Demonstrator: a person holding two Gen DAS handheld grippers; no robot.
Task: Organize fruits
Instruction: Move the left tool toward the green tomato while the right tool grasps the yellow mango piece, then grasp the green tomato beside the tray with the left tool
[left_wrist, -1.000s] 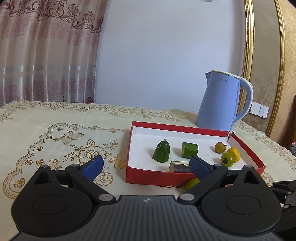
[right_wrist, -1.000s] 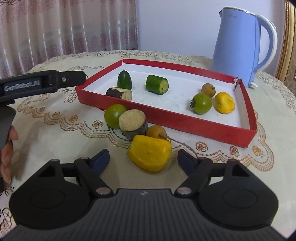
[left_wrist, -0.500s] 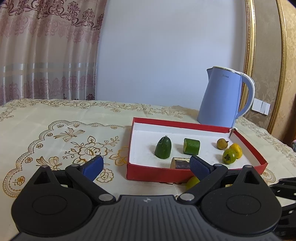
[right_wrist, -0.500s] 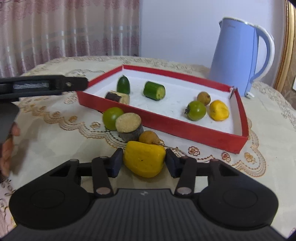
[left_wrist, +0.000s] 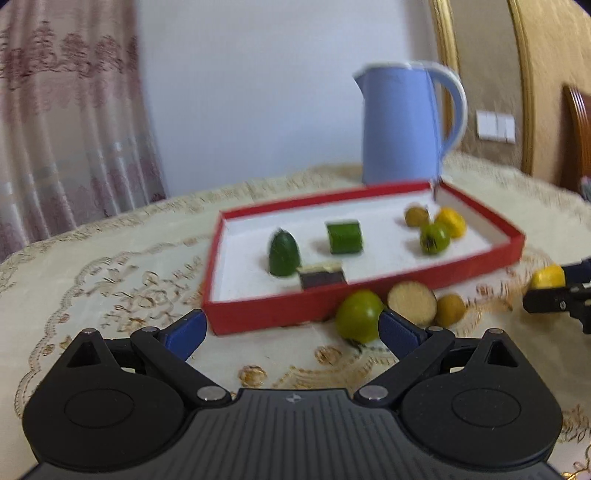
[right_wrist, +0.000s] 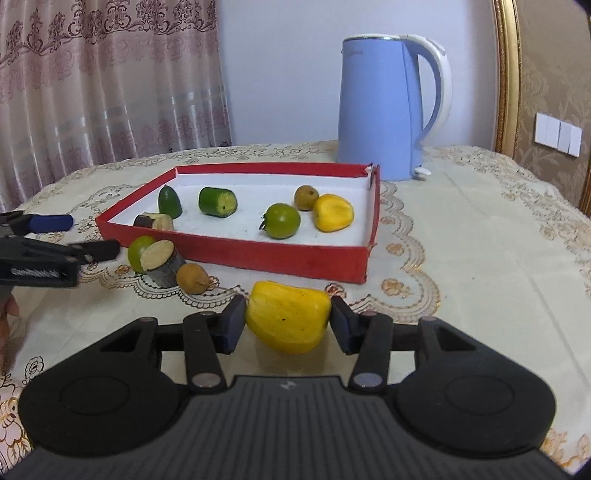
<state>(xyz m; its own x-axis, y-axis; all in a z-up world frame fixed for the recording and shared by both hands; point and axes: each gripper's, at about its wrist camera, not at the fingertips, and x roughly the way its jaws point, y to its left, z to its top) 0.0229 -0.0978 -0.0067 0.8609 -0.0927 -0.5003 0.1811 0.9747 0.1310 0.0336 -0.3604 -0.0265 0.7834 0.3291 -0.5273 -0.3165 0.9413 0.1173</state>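
My right gripper (right_wrist: 289, 324) is shut on a yellow fruit (right_wrist: 289, 320), held just above the tablecloth in front of the red tray (right_wrist: 280, 254). That same yellow fruit (left_wrist: 548, 277) shows at the right edge of the left wrist view. Inside the tray lie two green cucumber pieces, a brown slice, a green tomato (right_wrist: 282, 220), a small brown fruit and another yellow fruit (right_wrist: 332, 213). In front of the tray sit a green fruit (left_wrist: 359, 315), a tan cut piece (left_wrist: 412, 303) and a small brown fruit (left_wrist: 450, 309). My left gripper (left_wrist: 291, 332) is open, with the green fruit by its right finger.
A blue electric kettle (right_wrist: 388, 107) stands behind the tray's far right corner. The cream embroidered tablecloth (right_wrist: 461, 240) covers the table. Curtains hang at the back left, and a gold-framed panel rises at the right. A hand shows at the left edge of the right wrist view.
My right gripper closed on the yellow fruit and carried it to the right, away from the other loose pieces. The left gripper swung and rolled, bringing the loose green fruit beside its right finger.
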